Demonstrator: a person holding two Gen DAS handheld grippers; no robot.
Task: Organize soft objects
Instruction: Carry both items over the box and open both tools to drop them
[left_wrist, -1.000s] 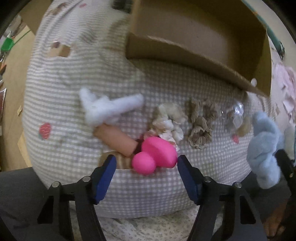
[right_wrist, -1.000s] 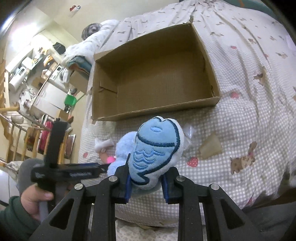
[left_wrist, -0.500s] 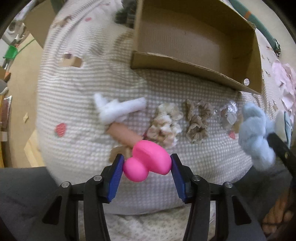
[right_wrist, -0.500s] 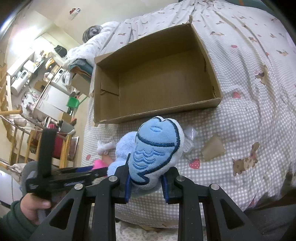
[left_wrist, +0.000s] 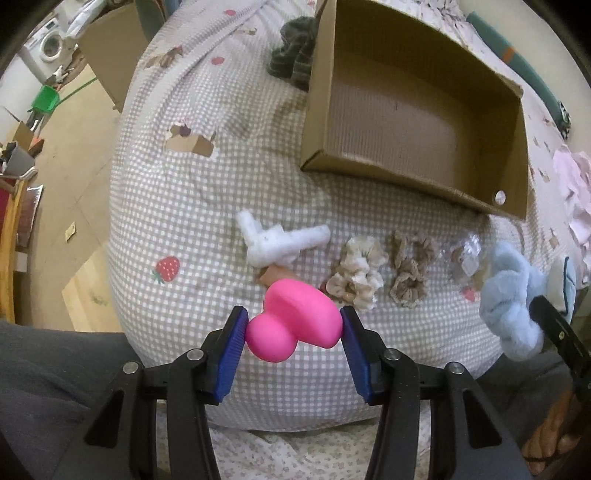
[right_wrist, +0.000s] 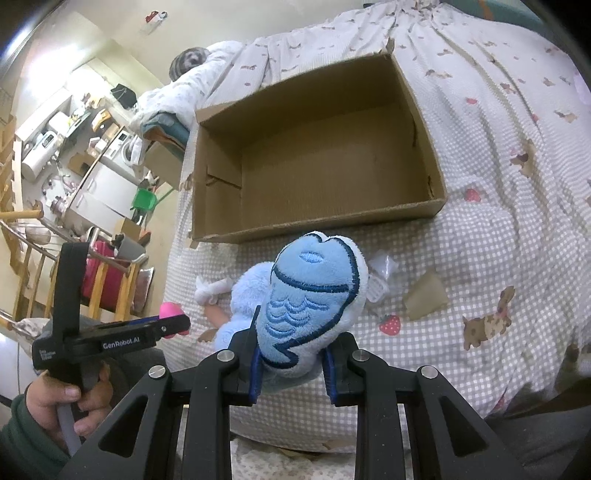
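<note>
My left gripper (left_wrist: 291, 341) is shut on a pink squishy toy (left_wrist: 293, 326) and holds it above the checkered bed cover. My right gripper (right_wrist: 291, 363) is shut on a blue plush fish (right_wrist: 308, 302), held up in front of the empty cardboard box (right_wrist: 317, 225). The box also shows in the left wrist view (left_wrist: 406, 181), at the upper right. On the cover lie a white fluffy piece (left_wrist: 277, 242), a cream scrunchie (left_wrist: 358, 273), a tan scrunchie (left_wrist: 410, 275) and a clear plastic packet (left_wrist: 467, 258). The blue plush (left_wrist: 511, 295) shows at the right of the left wrist view.
A peach tube-like piece (left_wrist: 275, 275) lies under the white piece. A dark knitted item (left_wrist: 291, 61) sits left of the box. The bed edge drops off to a wooden floor (left_wrist: 74, 155) at the left. The left gripper (right_wrist: 110, 338) shows at the lower left of the right wrist view.
My left gripper closed on the pink toy and lifted it off the cover, pulling back. My right gripper keeps holding the blue fish and has barely moved.
</note>
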